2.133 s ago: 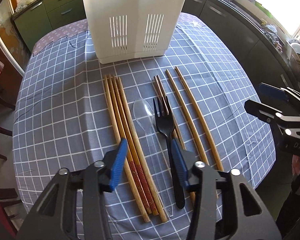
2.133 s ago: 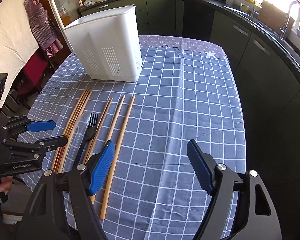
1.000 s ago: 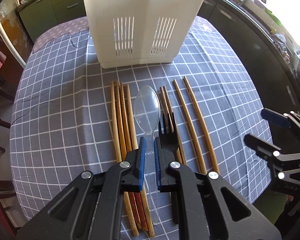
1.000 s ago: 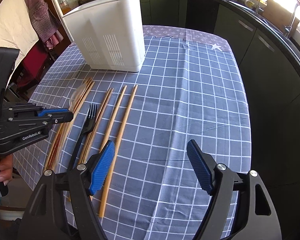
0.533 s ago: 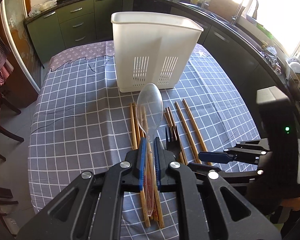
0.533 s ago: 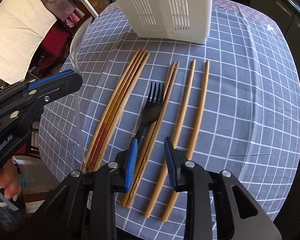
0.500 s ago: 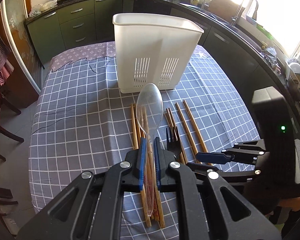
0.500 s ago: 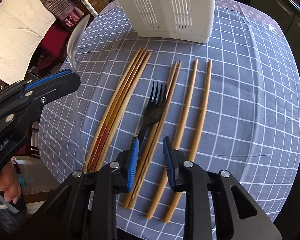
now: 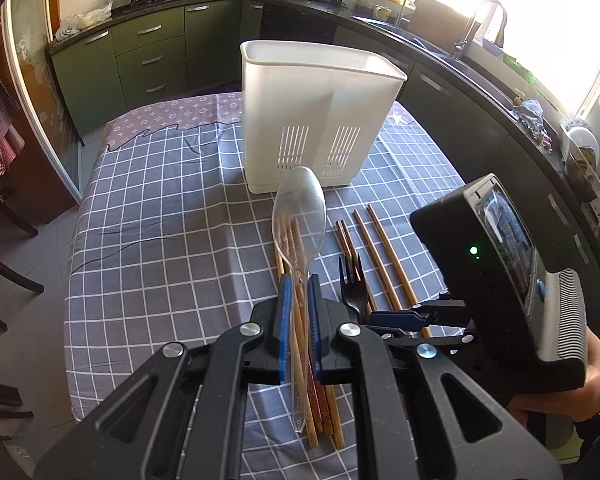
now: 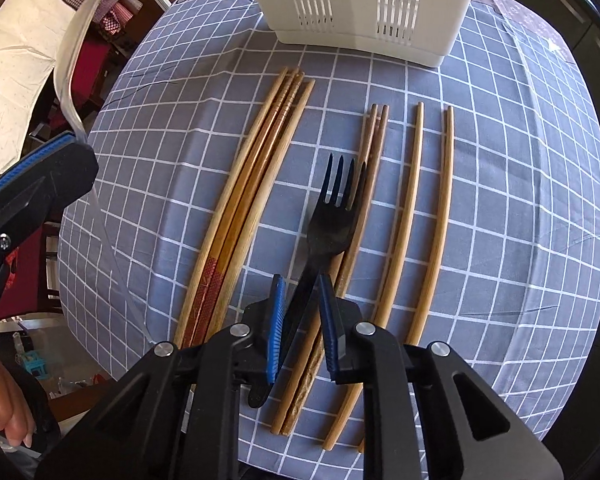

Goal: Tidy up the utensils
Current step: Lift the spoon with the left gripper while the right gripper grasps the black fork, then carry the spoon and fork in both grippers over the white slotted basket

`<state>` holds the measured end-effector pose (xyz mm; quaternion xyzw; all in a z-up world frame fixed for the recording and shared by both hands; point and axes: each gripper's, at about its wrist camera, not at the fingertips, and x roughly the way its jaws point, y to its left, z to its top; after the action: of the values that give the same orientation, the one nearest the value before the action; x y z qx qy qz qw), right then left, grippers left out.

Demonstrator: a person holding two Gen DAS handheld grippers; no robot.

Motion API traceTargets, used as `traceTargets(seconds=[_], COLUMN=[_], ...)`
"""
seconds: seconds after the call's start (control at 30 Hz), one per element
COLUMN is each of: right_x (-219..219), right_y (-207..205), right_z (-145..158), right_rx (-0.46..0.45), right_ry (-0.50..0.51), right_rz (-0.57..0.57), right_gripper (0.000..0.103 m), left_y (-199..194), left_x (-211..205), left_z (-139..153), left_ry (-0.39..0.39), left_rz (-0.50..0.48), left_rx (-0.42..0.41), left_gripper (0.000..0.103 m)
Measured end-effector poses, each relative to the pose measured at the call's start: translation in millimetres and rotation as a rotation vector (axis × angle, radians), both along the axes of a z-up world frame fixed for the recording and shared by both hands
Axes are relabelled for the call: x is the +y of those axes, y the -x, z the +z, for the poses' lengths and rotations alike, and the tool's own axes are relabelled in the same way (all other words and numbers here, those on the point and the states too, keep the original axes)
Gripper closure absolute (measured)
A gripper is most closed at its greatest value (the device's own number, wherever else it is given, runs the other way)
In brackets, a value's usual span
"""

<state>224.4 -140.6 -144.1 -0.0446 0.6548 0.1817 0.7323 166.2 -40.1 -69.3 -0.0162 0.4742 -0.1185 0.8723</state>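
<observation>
Two tools in play: your left gripper (image 9: 299,312) has its jaws clamped on the clear spoon (image 9: 299,216), bowl out ahead of the jaws and clear of the desk (image 9: 148,240), thin handle trailing back under them. Your right gripper (image 10: 303,316) has just been closing its jaws around the black fork (image 10: 332,220); the handle runs slantwise between the pads, and I can't tell whether both pads bear on it yet. Risks: with that skewed handle, the fork can swivel or drop on the lift. A brown chopstick pair (image 10: 374,152) lies just beside the right pad, touching the fork's side, so it may get dragged along. The spoon is held low on a slim, slick handle, so it may pivot when you tip it into the white slotted caddy (image 9: 320,116), which stands well ahead of both jaws. Fork looks matte and stiff; spoon is glossy and see-through.
</observation>
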Motion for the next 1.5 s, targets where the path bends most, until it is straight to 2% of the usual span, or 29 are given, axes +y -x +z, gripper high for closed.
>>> traceTargets(seconds=[0.07, 0.6, 0.73, 0.9, 1.03, 1.2, 1.33, 1.5], right_x=[5, 27, 24, 13, 1, -13, -27, -46], right_y=[-1, -1, 5, 11, 18, 26, 33, 34], right_z=[-3, -12, -13, -7, 7, 36, 55, 63], right_rx=[-0.002, -0.002, -0.029, -0.070, -0.125, -0.209, -0.268, -0.293], right_ry=[0.016, 0.080, 0.068, 0.007, -0.055, -0.145, -0.218, -0.292], right_rz=[0.002, 0.023, 0.024, 0.023, 0.030, 0.038, 0.031, 0.012], right_gripper=[0.091, 0.088, 0.091, 0.094, 0.094, 0.094, 0.094, 0.094], left_y=[0, 4, 4, 6, 7, 2, -8, -30], left_x=[1, 0, 3, 10, 12, 9, 2, -5], left_z=[0, 14, 20, 29, 46, 82, 117, 152], left_ry=[0.002, -0.021, -0.020, -0.016, -0.011, 0.015, 0.041, 0.075], left_rz=[-0.002, -0.001, 0.005, 0.016, 0.020, 0.003, 0.002, 0.020], left_rx=[-0.001, -0.026, -0.040, -0.067, -0.102, -0.171, -0.255, -0.388], left_gripper=[0.095, 0.095, 0.095, 0.095, 0.095, 0.095, 0.095, 0.095])
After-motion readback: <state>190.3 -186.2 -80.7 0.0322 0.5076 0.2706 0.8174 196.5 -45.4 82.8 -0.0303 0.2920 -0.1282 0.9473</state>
